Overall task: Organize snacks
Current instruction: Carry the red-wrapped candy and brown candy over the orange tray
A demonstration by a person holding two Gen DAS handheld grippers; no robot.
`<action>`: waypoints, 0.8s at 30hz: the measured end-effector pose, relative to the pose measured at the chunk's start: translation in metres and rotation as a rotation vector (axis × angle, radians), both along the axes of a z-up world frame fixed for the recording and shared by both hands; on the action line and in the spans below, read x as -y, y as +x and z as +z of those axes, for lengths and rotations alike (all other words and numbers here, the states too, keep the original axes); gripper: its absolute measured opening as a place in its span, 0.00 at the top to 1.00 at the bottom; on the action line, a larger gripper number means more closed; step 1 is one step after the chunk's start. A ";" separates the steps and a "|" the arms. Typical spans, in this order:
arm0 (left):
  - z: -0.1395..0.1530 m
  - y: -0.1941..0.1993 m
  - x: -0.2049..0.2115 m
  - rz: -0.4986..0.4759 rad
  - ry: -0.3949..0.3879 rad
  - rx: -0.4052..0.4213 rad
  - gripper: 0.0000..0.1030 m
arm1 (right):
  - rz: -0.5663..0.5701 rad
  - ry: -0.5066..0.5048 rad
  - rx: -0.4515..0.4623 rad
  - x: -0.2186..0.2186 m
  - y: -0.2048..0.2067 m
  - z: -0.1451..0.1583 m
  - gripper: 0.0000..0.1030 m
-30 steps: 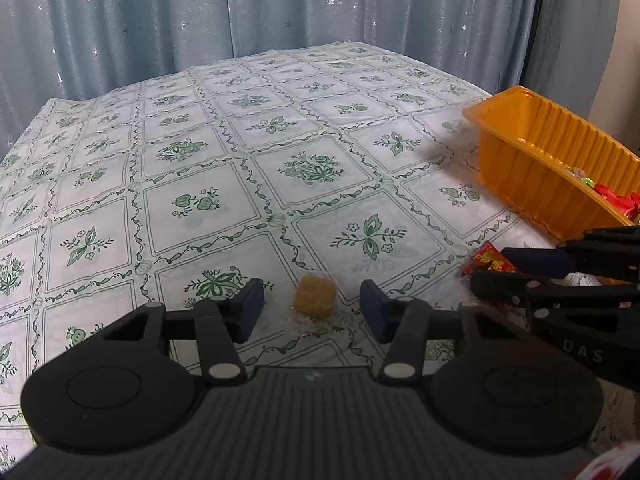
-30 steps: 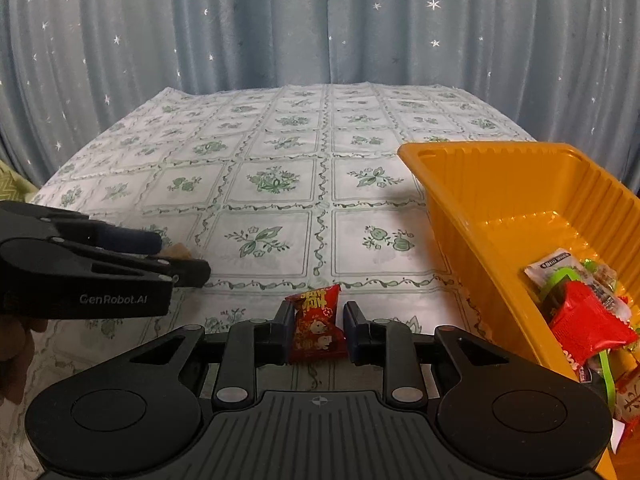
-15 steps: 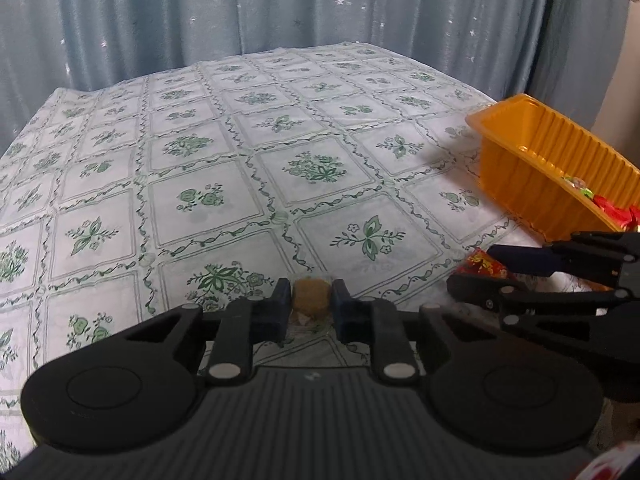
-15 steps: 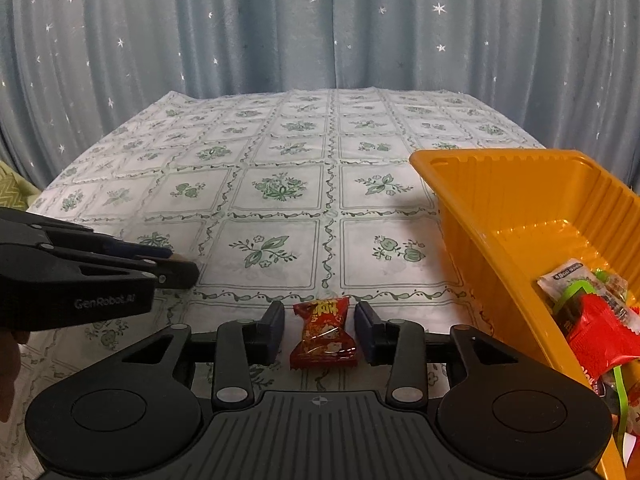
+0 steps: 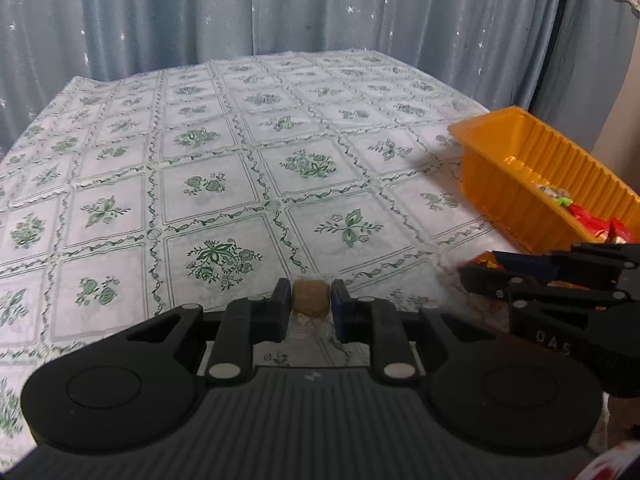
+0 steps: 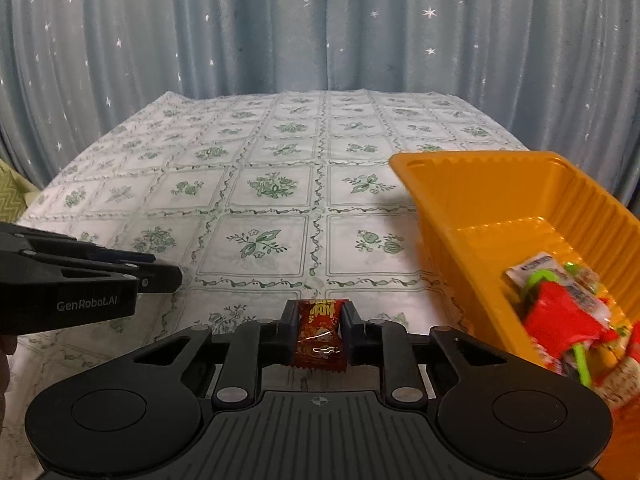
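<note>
While the left gripper (image 5: 311, 305) clamps a small brown snack (image 5: 311, 302) low in the centre of its view, the right gripper (image 6: 318, 330), jaws just closing, pinches a red candy packet (image 6: 319, 334). At right, an orange tray (image 6: 480, 200) holds more wrapped snacks (image 6: 568, 316) on the floral tablecloth (image 6: 260, 184).

The left gripper (image 5: 311, 304) closed onto the brown snack cube (image 5: 311, 302) and lifted it off the tablecloth (image 5: 224, 184) — the right gripper (image 6: 319, 330) reopened briefly, then clamped the red candy packet (image 6: 320, 334).
</note>
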State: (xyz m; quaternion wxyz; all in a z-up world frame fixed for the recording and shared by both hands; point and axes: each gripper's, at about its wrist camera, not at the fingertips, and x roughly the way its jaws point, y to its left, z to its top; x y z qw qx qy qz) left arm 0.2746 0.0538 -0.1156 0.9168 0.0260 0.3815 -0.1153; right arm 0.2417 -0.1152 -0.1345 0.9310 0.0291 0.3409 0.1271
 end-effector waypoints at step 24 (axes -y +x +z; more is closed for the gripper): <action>0.089 -0.150 0.044 0.154 -0.127 0.043 0.82 | -0.071 0.101 0.035 0.067 -0.143 0.084 0.79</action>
